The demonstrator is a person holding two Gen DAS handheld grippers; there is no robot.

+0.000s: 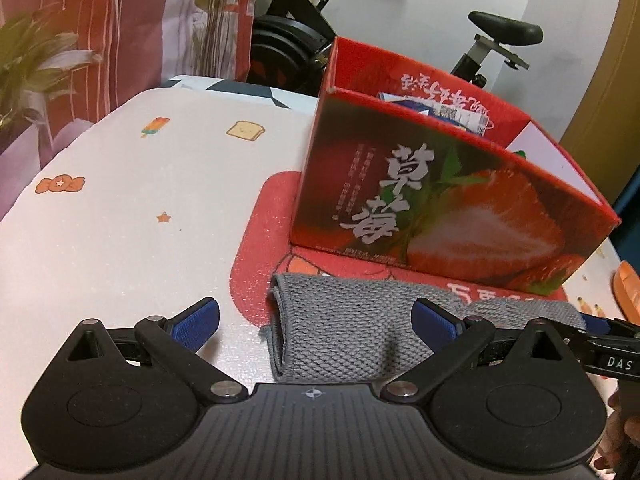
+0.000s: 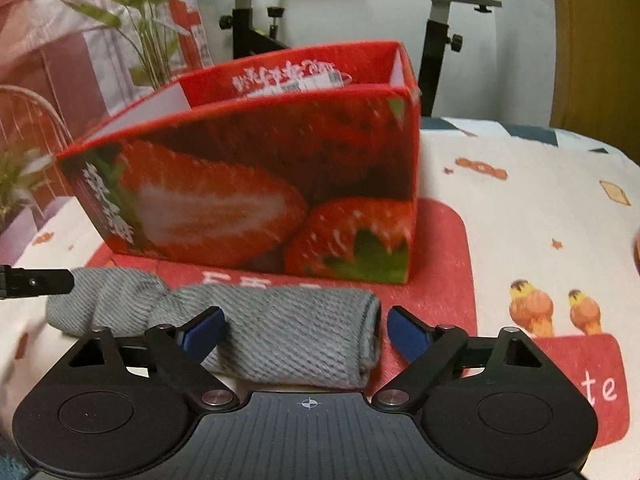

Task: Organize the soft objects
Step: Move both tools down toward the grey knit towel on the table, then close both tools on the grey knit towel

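Both pairs of jaws are seen standing apart, with nothing pressed between their blue pads. On the left gripper, the pads are spread wide; one end of a folded grey cloth lies between them, toward the 3 o'clock pad, and whether that pad touches the cloth cannot be told. On the right gripper, the jaws are set around the cloth's other end, the 9 o'clock pad lying over the fabric and the 3 o'clock pad just beside its folded edge, apart from it.

The cloth is laid on a red mat, directly at 6 o'clock of a red strawberry box, close to its front wall. Inside the box, at 12 o'clock, a printed packet is partly seen above the rim. Mat and box are carried by a table covered in a white cloth printed with sweets and toast. Beyond the table, at 12 o'clock, an exercise bike is visible, and at 10 o'clock a leafy plant.
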